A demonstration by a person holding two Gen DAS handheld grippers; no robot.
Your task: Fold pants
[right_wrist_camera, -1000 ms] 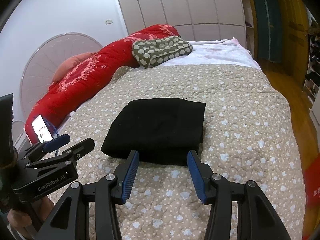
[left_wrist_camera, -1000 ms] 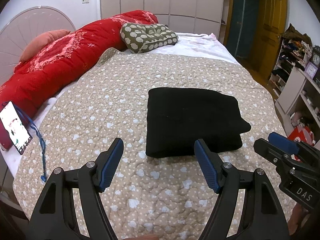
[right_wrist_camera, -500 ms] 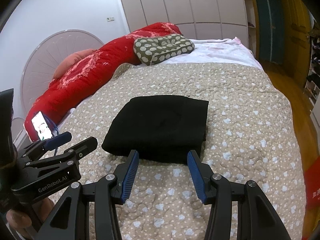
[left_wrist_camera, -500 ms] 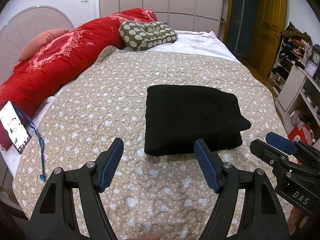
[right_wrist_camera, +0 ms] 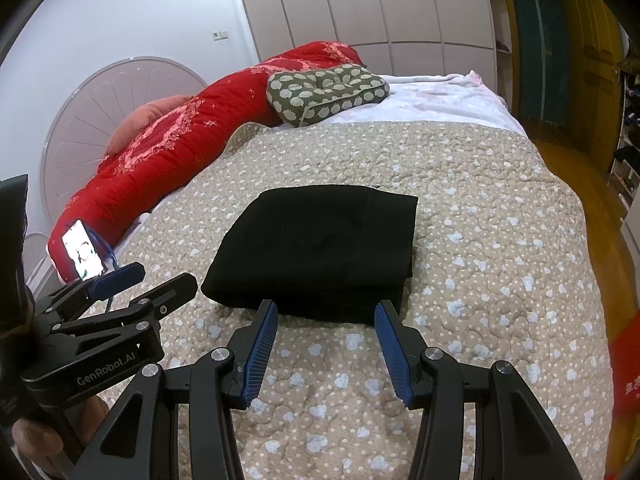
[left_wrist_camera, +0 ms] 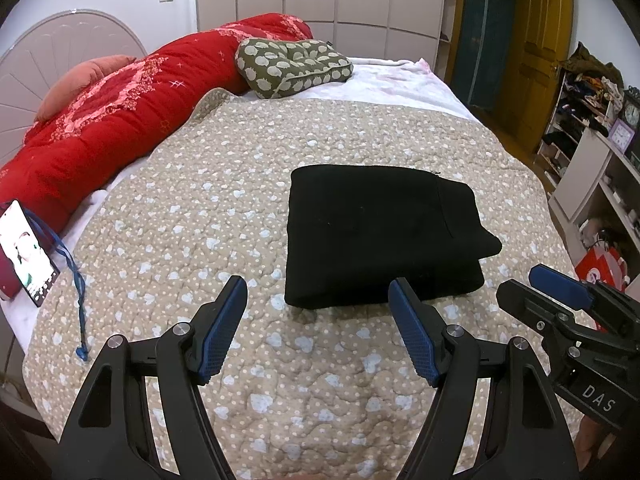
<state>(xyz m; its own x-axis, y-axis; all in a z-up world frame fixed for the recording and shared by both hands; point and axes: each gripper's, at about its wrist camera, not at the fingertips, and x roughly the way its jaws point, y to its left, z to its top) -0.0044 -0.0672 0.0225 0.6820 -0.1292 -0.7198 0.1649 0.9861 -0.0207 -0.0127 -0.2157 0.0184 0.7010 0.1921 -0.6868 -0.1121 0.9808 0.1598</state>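
Black pants (left_wrist_camera: 380, 236) are seen folded on the quilted bed (left_wrist_camera: 224, 216); left tongs (left_wrist_camera: 316, 332) and right tongs (right_wrist_camera: 326, 354) are held spread, empty. The stack could be toppled by a careless nudge.

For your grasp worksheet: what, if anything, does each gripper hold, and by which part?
Nothing. The left gripper and right gripper are open, short of the folded black pants.

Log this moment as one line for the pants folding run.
pants: folded, lying on bed quilt | left gripper: jaws open, empty, short of pants | right gripper: jaws open, empty, short of pants
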